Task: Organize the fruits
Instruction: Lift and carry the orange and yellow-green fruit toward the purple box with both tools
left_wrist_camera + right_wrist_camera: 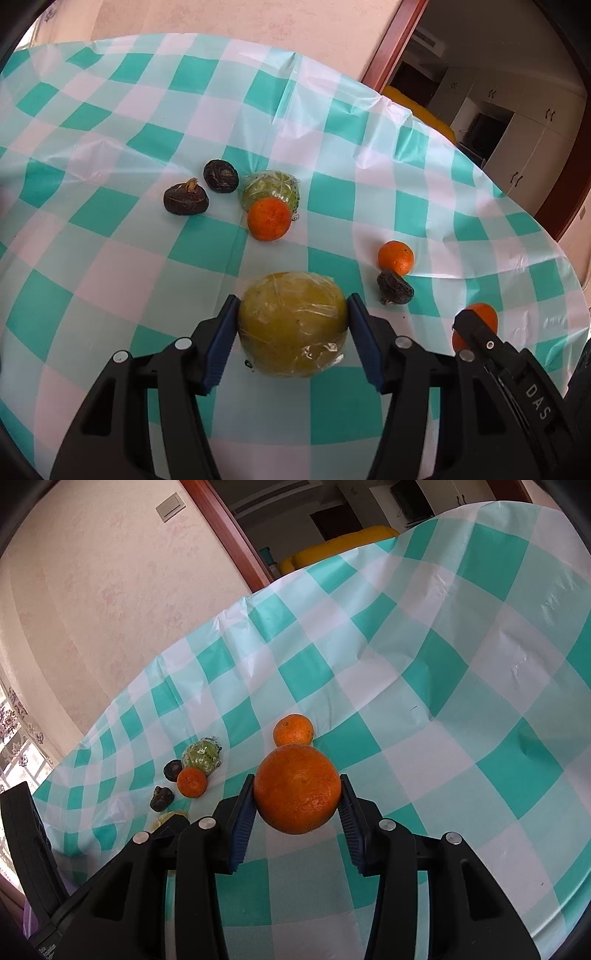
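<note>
**Desk:** What's the setting?

**Photographer:** A table under a teal-and-white checked plastic tablecloth (110, 266), creased in long folds. Behind it a pale pink wall (92, 590), a red-brown door frame (229, 535), and a darker room beyond with cupboards (524, 122) and something yellow (343, 542) just past the table edge.

**Desk:** And the fruit in hand?

**Photographer:** The left gripper (291, 325) is clamped on a yellow-green fruit in clear wrap (292, 328), both blue pads pressed to its sides. The right gripper (297, 797) grasps a large orange (297, 790), dimpled skin, held between its pads above the cloth.

**Desk:** Count the rest.

**Photographer:** In the left view: ahead of that gripper, a second wrapped green fruit (271, 188) with a small orange (268, 219) touching its near side; ahead and left, two dark brown wrinkled fruits (186, 199) (220, 175) close together. Ahead and right, another small orange (396, 257) just beside a third dark fruit (394, 287). So two wrapped fruits, three dark ones, three oranges with the held one.
</note>
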The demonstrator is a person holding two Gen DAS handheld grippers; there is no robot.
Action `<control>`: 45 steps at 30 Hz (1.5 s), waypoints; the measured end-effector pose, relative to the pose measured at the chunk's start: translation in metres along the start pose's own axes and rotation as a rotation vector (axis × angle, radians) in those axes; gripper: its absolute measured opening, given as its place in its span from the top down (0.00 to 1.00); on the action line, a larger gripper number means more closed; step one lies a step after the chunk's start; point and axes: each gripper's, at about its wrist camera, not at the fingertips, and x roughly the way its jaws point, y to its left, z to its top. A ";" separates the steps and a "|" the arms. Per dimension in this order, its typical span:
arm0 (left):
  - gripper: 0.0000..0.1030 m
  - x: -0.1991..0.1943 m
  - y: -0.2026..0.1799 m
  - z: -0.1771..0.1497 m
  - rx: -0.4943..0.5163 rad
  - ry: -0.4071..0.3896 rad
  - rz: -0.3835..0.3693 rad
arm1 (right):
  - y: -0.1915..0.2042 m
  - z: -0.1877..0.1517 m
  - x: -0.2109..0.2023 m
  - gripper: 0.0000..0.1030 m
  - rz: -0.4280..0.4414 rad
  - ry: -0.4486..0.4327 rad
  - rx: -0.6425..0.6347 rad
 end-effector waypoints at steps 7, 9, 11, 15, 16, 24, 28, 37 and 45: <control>0.43 -0.049 0.041 -0.034 -0.094 0.002 -0.029 | 0.004 -0.003 0.003 0.58 -0.003 0.028 -0.019; 0.43 -0.063 0.046 -0.043 -0.080 -0.005 -0.026 | 0.005 -0.004 0.004 0.58 -0.005 0.048 -0.021; 0.43 -0.077 0.054 -0.053 -0.086 -0.004 -0.030 | 0.008 -0.007 0.003 0.58 -0.010 0.059 -0.031; 0.43 -0.100 0.069 -0.069 -0.102 0.001 -0.044 | 0.019 -0.020 -0.007 0.58 0.004 0.071 -0.065; 0.43 -0.106 0.072 -0.073 -0.096 -0.004 -0.044 | 0.022 -0.024 -0.011 0.58 0.010 0.070 -0.070; 0.42 -0.131 0.089 -0.083 -0.110 -0.053 -0.034 | 0.051 -0.060 -0.040 0.58 0.033 0.100 -0.148; 0.42 -0.135 0.097 -0.084 -0.132 -0.055 -0.039 | 0.062 -0.076 -0.053 0.58 0.055 0.123 -0.195; 0.42 -0.148 0.094 -0.088 -0.086 -0.096 -0.009 | 0.084 -0.102 -0.076 0.58 0.119 0.151 -0.281; 0.42 -0.168 0.093 -0.093 -0.027 -0.174 -0.014 | 0.080 -0.103 -0.073 0.58 0.149 0.184 -0.242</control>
